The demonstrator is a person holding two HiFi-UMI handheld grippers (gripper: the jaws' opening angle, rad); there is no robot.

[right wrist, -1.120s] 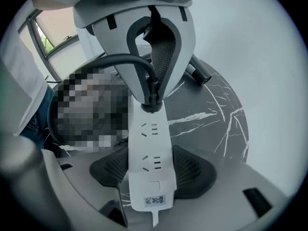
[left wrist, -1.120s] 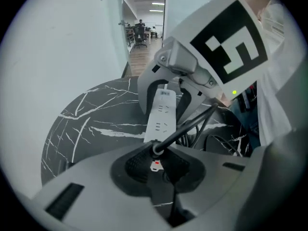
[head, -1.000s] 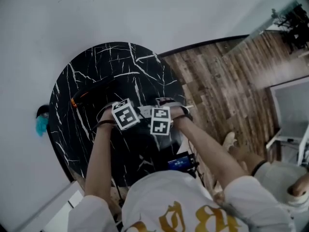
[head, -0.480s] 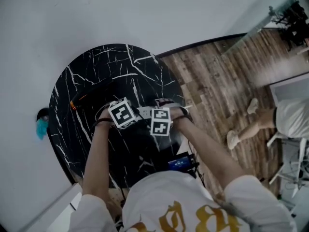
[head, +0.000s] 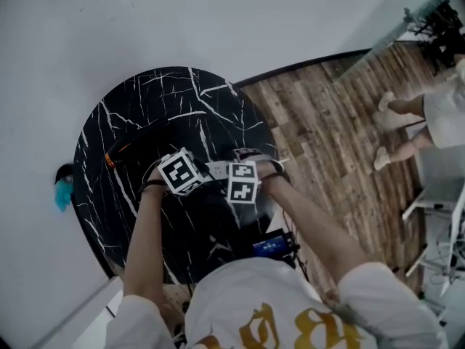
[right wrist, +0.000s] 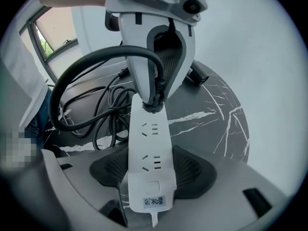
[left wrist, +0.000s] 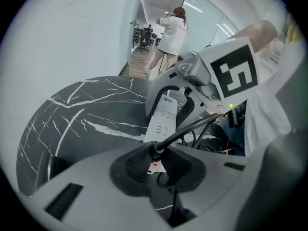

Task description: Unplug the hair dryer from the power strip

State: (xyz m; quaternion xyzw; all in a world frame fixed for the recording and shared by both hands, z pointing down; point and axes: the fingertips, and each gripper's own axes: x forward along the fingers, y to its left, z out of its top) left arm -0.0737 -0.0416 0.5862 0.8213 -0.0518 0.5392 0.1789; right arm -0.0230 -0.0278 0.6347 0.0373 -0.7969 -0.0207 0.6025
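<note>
Round black marble table [head: 131,100], white veins
White power strip [right wrist: 149,162] lies mid-table, with tangled black cables [right wrist: 96,109] toward the near edge.

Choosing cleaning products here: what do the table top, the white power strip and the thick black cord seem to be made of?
The table top looks like polished black marble or a marble-print laminate: white veins, soft sheen. The power strip seems white moulded plastic, smooth and slightly glossy. The black cord is probably rubber or PVC sheathed: matte, bending in a smooth loop.
</note>
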